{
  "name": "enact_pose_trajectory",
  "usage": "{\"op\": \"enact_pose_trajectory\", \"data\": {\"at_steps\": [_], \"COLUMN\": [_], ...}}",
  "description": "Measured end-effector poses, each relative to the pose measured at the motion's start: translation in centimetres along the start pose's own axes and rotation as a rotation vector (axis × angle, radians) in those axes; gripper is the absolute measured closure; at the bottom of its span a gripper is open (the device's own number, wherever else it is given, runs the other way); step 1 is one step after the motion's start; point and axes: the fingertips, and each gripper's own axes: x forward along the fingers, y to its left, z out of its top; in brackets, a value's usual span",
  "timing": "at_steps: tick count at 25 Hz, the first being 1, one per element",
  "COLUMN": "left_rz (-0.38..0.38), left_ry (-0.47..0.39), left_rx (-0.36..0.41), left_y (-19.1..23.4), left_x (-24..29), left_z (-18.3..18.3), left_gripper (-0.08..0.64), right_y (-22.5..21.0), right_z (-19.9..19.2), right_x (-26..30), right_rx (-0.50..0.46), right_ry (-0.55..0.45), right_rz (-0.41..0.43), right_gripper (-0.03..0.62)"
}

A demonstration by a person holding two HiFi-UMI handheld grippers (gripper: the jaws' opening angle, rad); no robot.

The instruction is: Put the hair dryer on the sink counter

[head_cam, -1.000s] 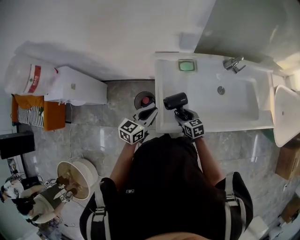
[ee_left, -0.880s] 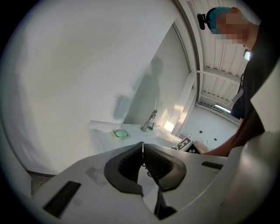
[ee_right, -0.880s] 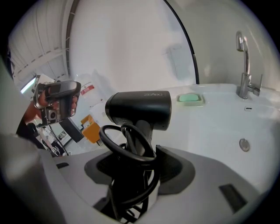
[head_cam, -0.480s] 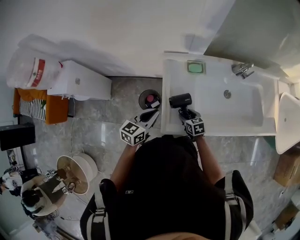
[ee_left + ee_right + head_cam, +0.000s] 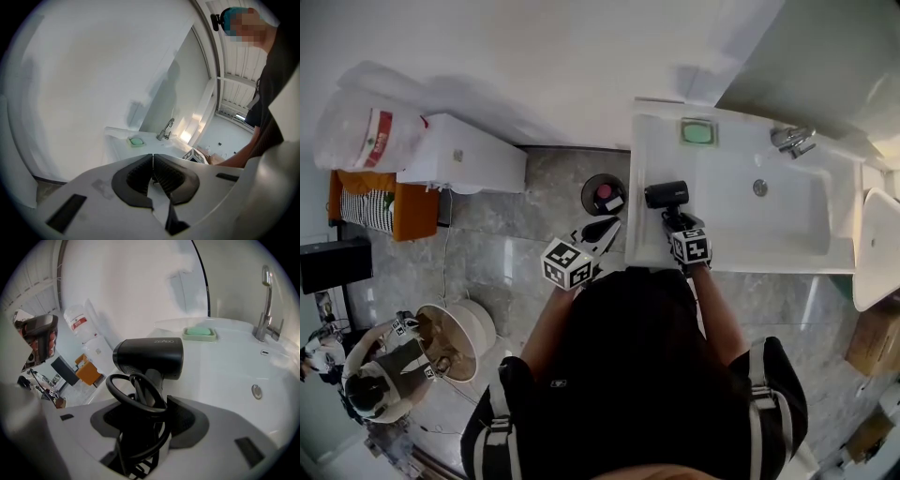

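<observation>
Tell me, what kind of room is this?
Probably a bathroom: a white sink with a faucet, a green soap bar on its back ledge, and a black hair dryer over its left side.

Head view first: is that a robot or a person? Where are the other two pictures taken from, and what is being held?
There is no robot. A person stands at a white sink counter with a hand-held two-jaw gripper in each hand. The head view looks steeply down from a camera on the person's head. The other two views come from cameras riding on the grippers, looking along their jaws. The right gripper is clamped on the handle and looped cord of a black hair dryer, over the counter's left end. The left gripper is shut and empty, off the counter's left edge. On the counter are a green soap dish and a faucet.
</observation>
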Motion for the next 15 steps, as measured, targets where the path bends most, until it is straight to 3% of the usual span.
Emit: {"op": "enact_pose_trajectory", "data": {"at_steps": [9,15], "left_rz": [0.005,0.007], "left_ry": [-0.017,-0.024], "left_rx": [-0.005,0.001], "left_y": [-0.04,-0.36], "left_x": [-0.16,-0.45], "left_z": [0.31,0.38], "left_gripper": [0.54,0.54], "right_y": [-0.41,-0.3], "right_z": [-0.39,-0.54], "right_x": [0.55,0.97], "right_rx": [0.029,-0.012], "right_ry": [0.023,0.054], "right_rz": [-0.021,-0.062], "right_gripper": [0.298,0.29]}}
